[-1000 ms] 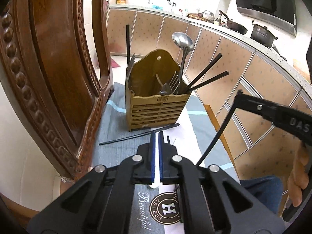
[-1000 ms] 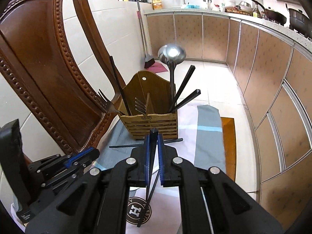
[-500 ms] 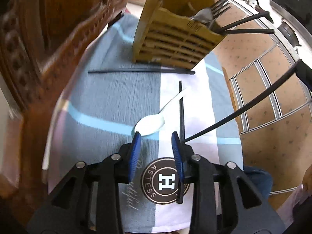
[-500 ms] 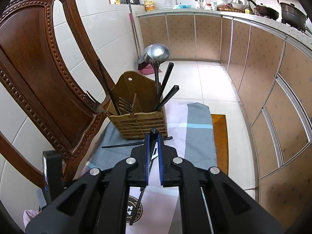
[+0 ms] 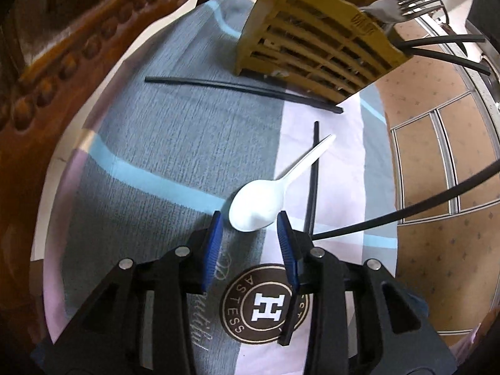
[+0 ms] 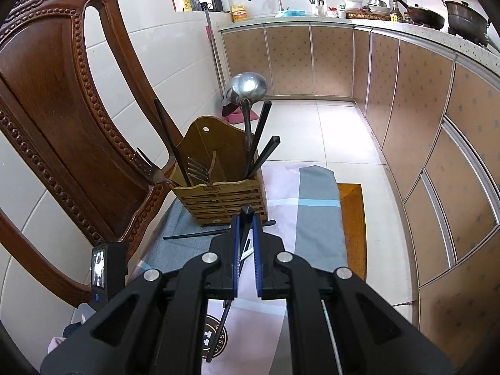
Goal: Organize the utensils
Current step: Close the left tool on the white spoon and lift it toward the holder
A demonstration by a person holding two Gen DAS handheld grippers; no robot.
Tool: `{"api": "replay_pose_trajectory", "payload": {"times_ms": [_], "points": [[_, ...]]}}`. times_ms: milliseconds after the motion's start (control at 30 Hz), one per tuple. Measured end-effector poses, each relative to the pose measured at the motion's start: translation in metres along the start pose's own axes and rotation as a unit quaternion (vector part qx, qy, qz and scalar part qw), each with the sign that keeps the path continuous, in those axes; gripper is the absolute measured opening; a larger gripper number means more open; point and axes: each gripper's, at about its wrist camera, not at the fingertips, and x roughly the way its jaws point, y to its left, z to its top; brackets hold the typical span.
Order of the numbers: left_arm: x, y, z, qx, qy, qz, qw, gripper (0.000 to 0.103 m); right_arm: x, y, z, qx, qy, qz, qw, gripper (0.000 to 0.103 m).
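Change since a second ago: we see that the left tongs (image 5: 250, 218), then pressed shut and facing the wooden holder (image 5: 315, 40) from farther back, have tipped downward and come close over the cloth (image 5: 175, 143); their jaws have just been opening and now stand partly apart. The right tongs (image 6: 247, 218) have barely shifted.

Left tongs: we find the blue pads (image 5: 215, 243) part-way open, one on each side of the near end of the white spoon's (image 5: 259, 203) bowl. They do not press on it; nothing is gripped.

Right tongs: we note the jaws nearly closed, clamped on a black chopstick (image 6: 247, 215) whose tip pokes out just past the fingertips. In the left view this chopstick crosses in the air from the right edge.

White spoon: plastic, lying flat on the cloth, bowl toward the left tongs, handle pointing away toward the holder and crossing over a loose chopstick (image 5: 314, 156).

Long chopstick (image 5: 243, 89): black, lying crosswise on the cloth just in front of the holder's base.

Wooden holder: slatted front, tall back with a hole, standing at the far end of the cloth-covered bench beside a carved chair (image 6: 56, 118). We count in it forks (image 6: 197, 168), black chopsticks and a metal ladle (image 6: 247, 89), all handle-down.

Cloth: grey, pale pink and blue bands, round brown emblem near the tongs.
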Motion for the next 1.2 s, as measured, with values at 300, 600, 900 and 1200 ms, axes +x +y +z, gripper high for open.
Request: {"api": "replay_pose_trajectory", "payload": {"times_ms": [300,600,900,1200], "points": [[0.004,-0.006,0.009,0.005,-0.025,0.002,0.9997,0.002,0.0,0.0,0.0,0.001,-0.003,0.003,1.0,0.008],[-0.071,-0.051,0.006,0.117,-0.152,0.087,0.9776,0.002,-0.016,0.005,0.005,-0.012,-0.026,0.003,1.0,0.008],[-0.15,-0.101,-0.017,0.239,-0.259,0.184,0.9175,0.002,-0.052,0.007,0.018,-0.012,-0.075,0.01,0.997,0.007],[-0.192,-0.118,0.011,0.343,-0.238,0.283,0.8632,0.002,-0.074,0.006,0.04,-0.015,-0.109,0.014,0.994,0.007]]}}
